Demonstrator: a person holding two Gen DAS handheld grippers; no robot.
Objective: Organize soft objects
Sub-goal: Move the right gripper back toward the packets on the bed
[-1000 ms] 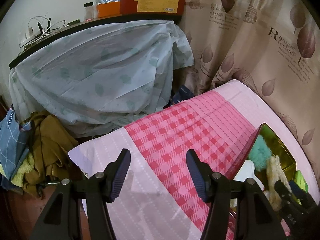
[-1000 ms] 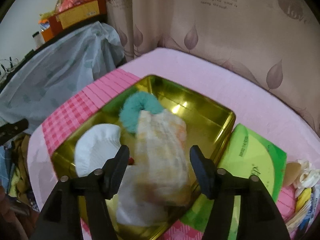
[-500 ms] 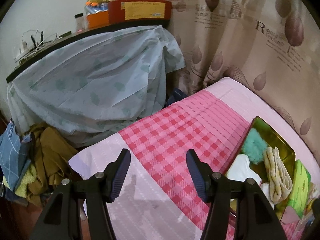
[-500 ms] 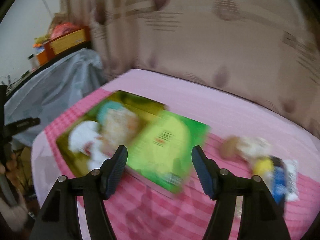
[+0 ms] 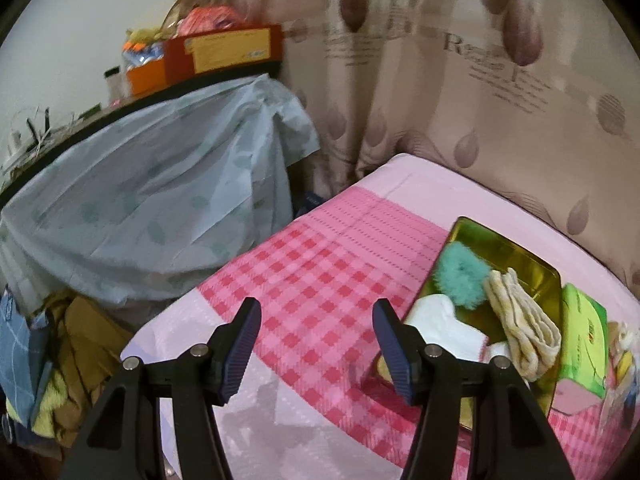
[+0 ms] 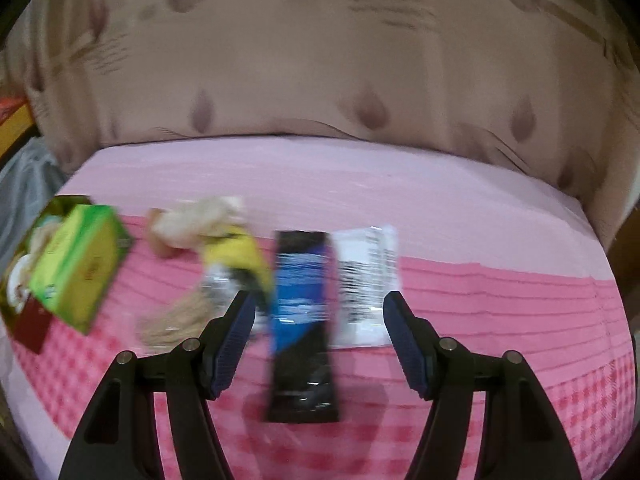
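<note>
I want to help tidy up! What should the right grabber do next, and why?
Probably lower the right gripper onto the black and blue packet. Its jaws are open with nothing in them, and the packet lies on the pink bedspread right between the fingers. The gold tin already holds a few soft things.

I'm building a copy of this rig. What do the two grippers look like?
Both match. The left gripper and right gripper each have a matte black angular frame, silver round bolt heads at the pivots, and two dark blue ribbed pads on the jaws. No cables, markings or sleeves show.
</note>
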